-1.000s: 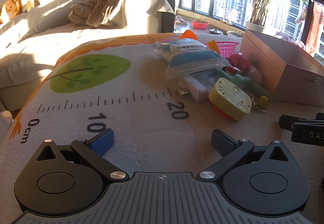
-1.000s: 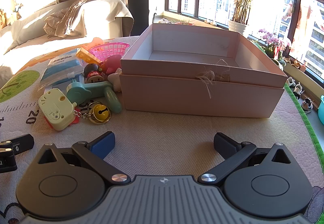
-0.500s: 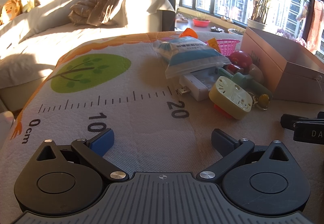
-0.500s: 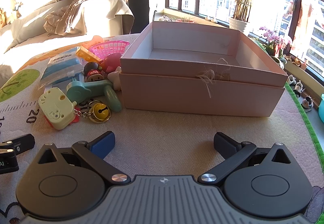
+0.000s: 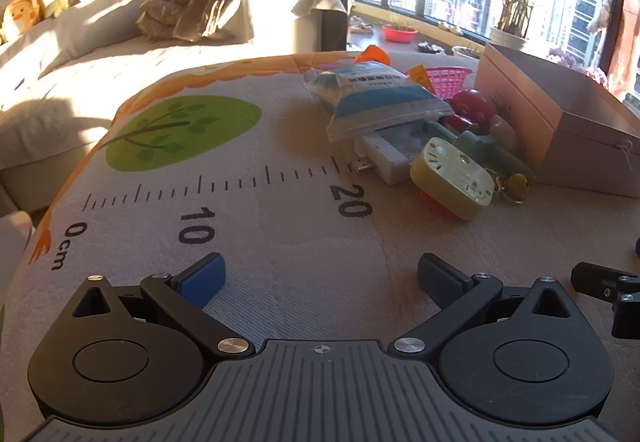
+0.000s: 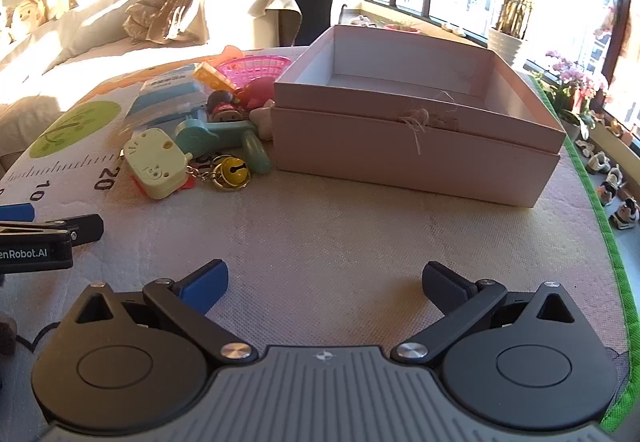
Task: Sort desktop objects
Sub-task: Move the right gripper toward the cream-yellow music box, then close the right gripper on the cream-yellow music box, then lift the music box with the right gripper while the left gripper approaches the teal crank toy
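Sunlit bedroom, a printed mat (image 5: pixel 248 162) over the table. On it the toy pile (image 6: pixel 208 138) lies just left of the pink box (image 6: pixel 416 146), touching its wall. Nothing looks sorted yet: the box seems bare inside, so the first pick is due, likely the near yellow case (image 5: pixel 452 178). Left gripper (image 5: pixel 320 276) and right gripper (image 6: pixel 326 278) are both spread wide, holding nothing. Only the right view shows the box's inside; only the left shows the white charger (image 5: pixel 380 158).

Surface: printed ruler mat (image 5: pixel 248 178).
Right side: open pink box (image 6: pixel 420 130).
Beside box: cluttered pile, with yellow case (image 6: pixel 154 162) and bell keyring (image 6: pixel 234 172) nearest.
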Available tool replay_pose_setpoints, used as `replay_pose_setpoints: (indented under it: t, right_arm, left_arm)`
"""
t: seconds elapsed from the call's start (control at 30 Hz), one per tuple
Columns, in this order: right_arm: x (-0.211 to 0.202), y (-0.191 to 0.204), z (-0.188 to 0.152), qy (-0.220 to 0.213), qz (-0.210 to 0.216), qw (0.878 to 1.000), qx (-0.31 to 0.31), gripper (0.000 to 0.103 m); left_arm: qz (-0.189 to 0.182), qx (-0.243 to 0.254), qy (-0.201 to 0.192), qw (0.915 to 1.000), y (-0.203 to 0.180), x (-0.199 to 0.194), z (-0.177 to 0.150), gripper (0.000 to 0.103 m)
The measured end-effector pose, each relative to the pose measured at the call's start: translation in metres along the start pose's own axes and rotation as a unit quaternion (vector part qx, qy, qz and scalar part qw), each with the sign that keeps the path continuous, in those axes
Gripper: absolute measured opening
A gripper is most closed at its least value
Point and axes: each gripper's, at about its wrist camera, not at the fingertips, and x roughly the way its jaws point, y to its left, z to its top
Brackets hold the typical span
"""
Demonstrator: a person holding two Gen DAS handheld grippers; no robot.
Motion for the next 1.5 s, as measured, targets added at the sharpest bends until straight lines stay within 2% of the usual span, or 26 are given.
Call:
replay_pose_setpoints:
  t: [0.07,0.13,0.27,0.37,0.53,0.57,0.7,0.8,0.9,1.17,1.23,1.3,1.43,1.5]
  right_arm:
    - [-0.003,0.001,0.002,-0.010,0.025,1.000,-0.010,0.103]
    - [-0.009,0.010,0.008,-0.038,0.041,0.998,-0.034,0.101]
    - [-0.012,0.037,0.029,-0.076,0.080,0.990,-0.092,0.072]
    - [-0.002,0.057,0.043,-0.085,0.104,0.983,-0.128,0.062]
    - [0.025,0.085,0.053,-0.063,0.122,0.976,-0.171,0.052]
    - [0.030,0.086,0.054,-0.060,0.126,0.975,-0.173,0.045]
    - [0.028,0.078,0.055,-0.056,0.148,0.978,-0.137,0.040]
    - [0.017,0.064,0.048,-0.050,0.155,0.980,-0.113,0.038]
    - [0.001,0.047,0.035,-0.048,0.141,0.984,-0.098,0.038]
    - [-0.019,-0.021,0.007,-0.059,0.060,0.996,-0.010,0.039]
    - [-0.017,-0.030,0.002,-0.067,0.049,0.996,0.012,0.049]
    - [-0.012,-0.031,-0.001,-0.078,0.037,0.996,0.020,0.063]
    - [-0.005,-0.032,-0.001,-0.072,0.037,0.996,0.034,0.067]
    - [-0.005,-0.038,-0.003,-0.073,0.042,0.995,0.053,0.073]
  left_arm:
    - [-0.014,0.015,0.010,0.9997,0.002,-0.003,0.000,0.103]
    - [-0.028,0.020,0.021,0.9992,0.006,-0.006,0.003,0.103]
    - [-0.013,-0.006,-0.002,0.9999,0.020,-0.016,0.012,0.103]
    - [0.009,-0.012,-0.017,0.9997,0.030,-0.019,0.021,0.103]
    - [0.025,-0.018,-0.019,0.9993,0.037,-0.016,0.025,0.103]
    - [0.024,-0.016,-0.017,0.9994,0.037,-0.016,0.025,0.103]
    - [0.016,-0.012,-0.021,0.9996,0.034,-0.017,0.022,0.103]
    - [0.001,-0.011,-0.023,0.9997,0.031,-0.018,0.020,0.103]
    - [-0.016,-0.008,-0.027,0.9995,0.027,-0.020,0.020,0.103]
    - [-0.060,0.041,-0.040,0.9966,-0.016,-0.009,0.035,0.103]
    - [-0.070,0.056,-0.039,0.9952,-0.031,0.000,0.041,0.103]
    - [-0.077,0.073,-0.037,0.9937,-0.047,0.011,0.048,0.103]
    - [-0.069,0.108,-0.027,0.9914,-0.070,0.034,0.057,0.103]
    - [-0.064,0.122,-0.026,0.9902,-0.077,0.042,0.058,0.103]
